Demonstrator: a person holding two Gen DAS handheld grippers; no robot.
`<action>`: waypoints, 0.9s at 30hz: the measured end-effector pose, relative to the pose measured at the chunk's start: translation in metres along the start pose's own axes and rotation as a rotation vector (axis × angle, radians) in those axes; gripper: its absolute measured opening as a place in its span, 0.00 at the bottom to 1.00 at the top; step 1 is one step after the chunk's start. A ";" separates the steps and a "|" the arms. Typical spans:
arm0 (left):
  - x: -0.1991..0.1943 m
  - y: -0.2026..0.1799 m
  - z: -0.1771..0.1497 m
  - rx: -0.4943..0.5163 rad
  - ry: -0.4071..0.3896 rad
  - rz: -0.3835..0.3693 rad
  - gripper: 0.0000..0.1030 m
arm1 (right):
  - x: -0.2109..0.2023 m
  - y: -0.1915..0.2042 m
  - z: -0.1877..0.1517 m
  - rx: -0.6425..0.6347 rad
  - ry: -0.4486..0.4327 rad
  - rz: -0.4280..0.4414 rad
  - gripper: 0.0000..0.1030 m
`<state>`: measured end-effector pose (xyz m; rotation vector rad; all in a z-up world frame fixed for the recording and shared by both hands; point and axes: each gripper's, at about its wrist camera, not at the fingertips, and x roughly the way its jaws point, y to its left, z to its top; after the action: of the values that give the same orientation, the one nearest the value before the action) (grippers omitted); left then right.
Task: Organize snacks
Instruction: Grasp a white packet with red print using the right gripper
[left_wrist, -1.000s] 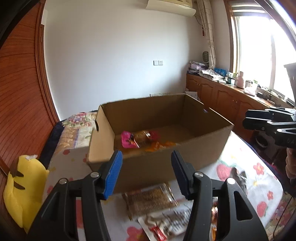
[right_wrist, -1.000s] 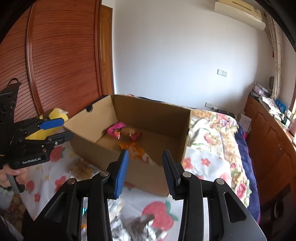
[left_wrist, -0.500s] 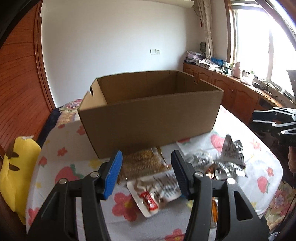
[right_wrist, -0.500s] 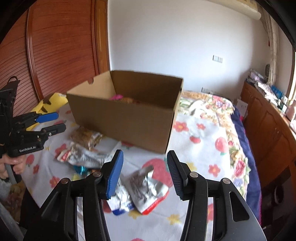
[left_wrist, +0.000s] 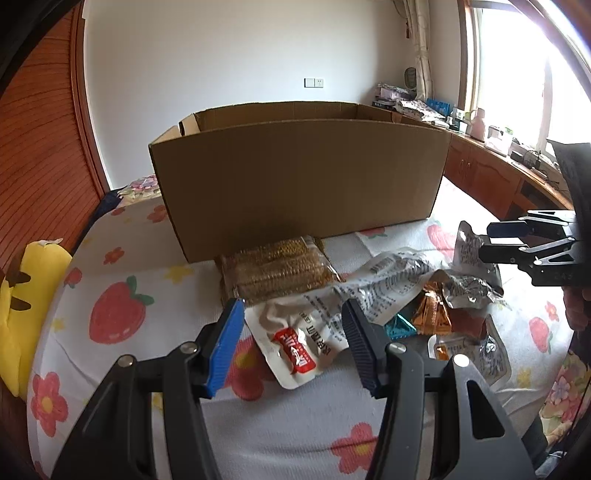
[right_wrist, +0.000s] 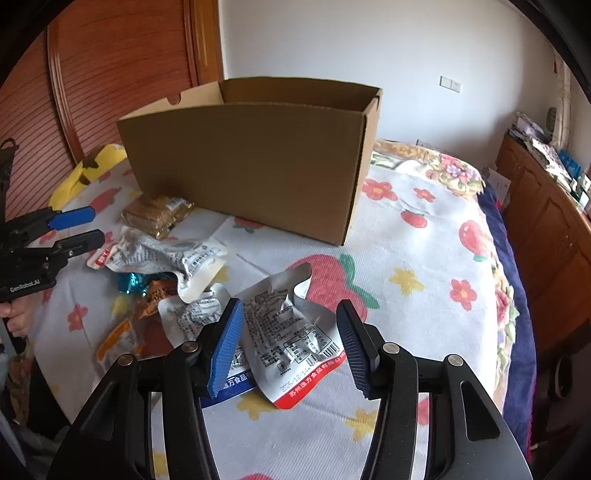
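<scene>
An open cardboard box (left_wrist: 299, 184) stands on the flowered cloth; it also shows in the right wrist view (right_wrist: 251, 158). Several snack packets lie in front of it. My left gripper (left_wrist: 291, 332) is open and empty, low over a white packet with a red label (left_wrist: 295, 343). A golden-brown snack pack (left_wrist: 277, 269) lies against the box. My right gripper (right_wrist: 288, 332) is open and empty, over a crumpled silver packet with a red edge (right_wrist: 288, 332). The box's inside is hidden from both views.
A yellow plush toy (left_wrist: 22, 302) lies at the left edge of the bed. Small orange and teal packets (left_wrist: 424, 314) lie between the grippers. Wooden cabinets (right_wrist: 546, 221) run along the right, a wooden wardrobe (left_wrist: 40, 155) on the left.
Both grippers have dropped from above the box down to the packets in front of it. The box's inside has gone out of sight. Both stay open.
</scene>
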<state>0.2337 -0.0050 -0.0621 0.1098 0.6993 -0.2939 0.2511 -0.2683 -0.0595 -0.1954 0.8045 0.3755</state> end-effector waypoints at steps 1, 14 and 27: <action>0.000 0.000 -0.001 -0.001 0.003 -0.002 0.54 | 0.003 0.001 0.000 -0.010 0.007 -0.003 0.53; 0.001 -0.006 -0.002 0.026 0.014 -0.019 0.54 | 0.022 -0.007 -0.005 -0.038 0.048 -0.017 0.59; 0.003 -0.018 0.004 0.061 0.036 -0.035 0.54 | 0.042 -0.013 0.007 -0.034 0.051 -0.029 0.63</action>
<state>0.2330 -0.0238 -0.0614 0.1611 0.7284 -0.3474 0.2873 -0.2675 -0.0848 -0.2485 0.8448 0.3584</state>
